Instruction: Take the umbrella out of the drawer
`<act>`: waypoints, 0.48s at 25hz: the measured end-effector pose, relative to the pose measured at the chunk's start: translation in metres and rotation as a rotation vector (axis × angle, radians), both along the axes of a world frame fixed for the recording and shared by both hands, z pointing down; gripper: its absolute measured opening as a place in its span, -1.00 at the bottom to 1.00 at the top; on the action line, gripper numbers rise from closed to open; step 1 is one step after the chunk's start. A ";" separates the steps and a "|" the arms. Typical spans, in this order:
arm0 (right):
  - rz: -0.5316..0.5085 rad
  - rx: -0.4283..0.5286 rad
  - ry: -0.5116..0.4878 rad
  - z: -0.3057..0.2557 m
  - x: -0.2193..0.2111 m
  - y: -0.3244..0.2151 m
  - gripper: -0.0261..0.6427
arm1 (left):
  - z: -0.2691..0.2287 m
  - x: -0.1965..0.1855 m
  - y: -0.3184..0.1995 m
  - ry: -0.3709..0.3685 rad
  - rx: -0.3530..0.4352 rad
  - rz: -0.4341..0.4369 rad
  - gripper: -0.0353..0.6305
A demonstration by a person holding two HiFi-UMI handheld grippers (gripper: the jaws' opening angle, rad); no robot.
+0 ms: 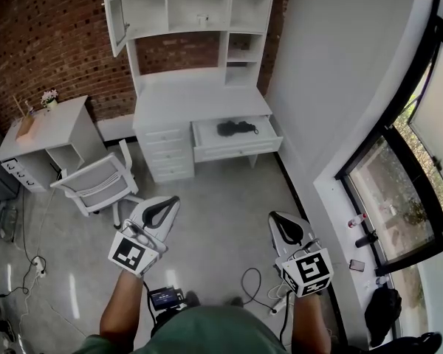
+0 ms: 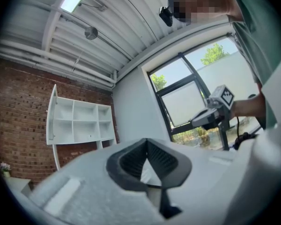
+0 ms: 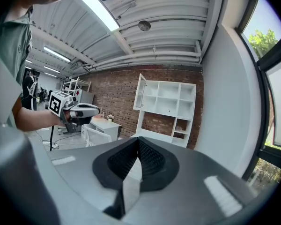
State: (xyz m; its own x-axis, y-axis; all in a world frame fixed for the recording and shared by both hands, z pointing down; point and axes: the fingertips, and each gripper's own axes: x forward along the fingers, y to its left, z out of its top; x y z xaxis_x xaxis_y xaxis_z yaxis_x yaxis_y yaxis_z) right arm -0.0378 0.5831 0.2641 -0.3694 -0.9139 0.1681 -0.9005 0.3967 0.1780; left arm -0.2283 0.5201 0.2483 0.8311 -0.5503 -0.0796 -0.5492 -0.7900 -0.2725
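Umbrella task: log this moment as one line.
stage: before reach | umbrella: in open drawer | left gripper: shut, empty | right gripper: shut, empty

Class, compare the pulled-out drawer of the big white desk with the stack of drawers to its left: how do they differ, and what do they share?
The pulled-out drawer stands open; the stacked drawers are all shut. The pulled-out drawer is wide and single; the stacked drawers are narrower, one above another. A black umbrella shows in the pulled-out drawer; the stacked drawers hide their contents. Both are white.
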 end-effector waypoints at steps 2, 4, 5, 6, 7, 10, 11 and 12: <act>0.004 0.001 0.000 0.001 -0.005 -0.010 -0.90 | 0.001 -0.004 -0.010 0.005 0.002 0.003 -0.89; 0.015 -0.003 0.000 0.001 -0.011 -0.022 -0.90 | -0.001 -0.007 -0.022 0.008 0.004 0.010 -0.89; 0.023 -0.004 0.000 0.001 -0.014 -0.027 -0.90 | -0.002 -0.010 -0.028 0.010 0.006 0.014 -0.89; 0.030 -0.004 -0.001 0.001 -0.018 -0.033 -0.90 | -0.003 -0.012 -0.033 0.012 0.007 0.018 -0.89; 0.037 -0.002 0.000 0.002 -0.021 -0.037 -0.90 | -0.003 -0.016 -0.038 0.014 0.008 0.022 -0.89; 0.057 0.001 -0.003 0.003 -0.034 -0.050 -0.90 | -0.003 -0.027 -0.051 0.021 0.023 0.038 -0.89; 0.062 0.000 -0.005 0.003 -0.039 -0.055 -0.90 | -0.002 -0.030 -0.055 0.024 0.028 0.044 -0.89; 0.065 -0.002 -0.006 0.003 -0.043 -0.059 -0.90 | -0.003 -0.032 -0.059 0.028 0.032 0.049 -0.89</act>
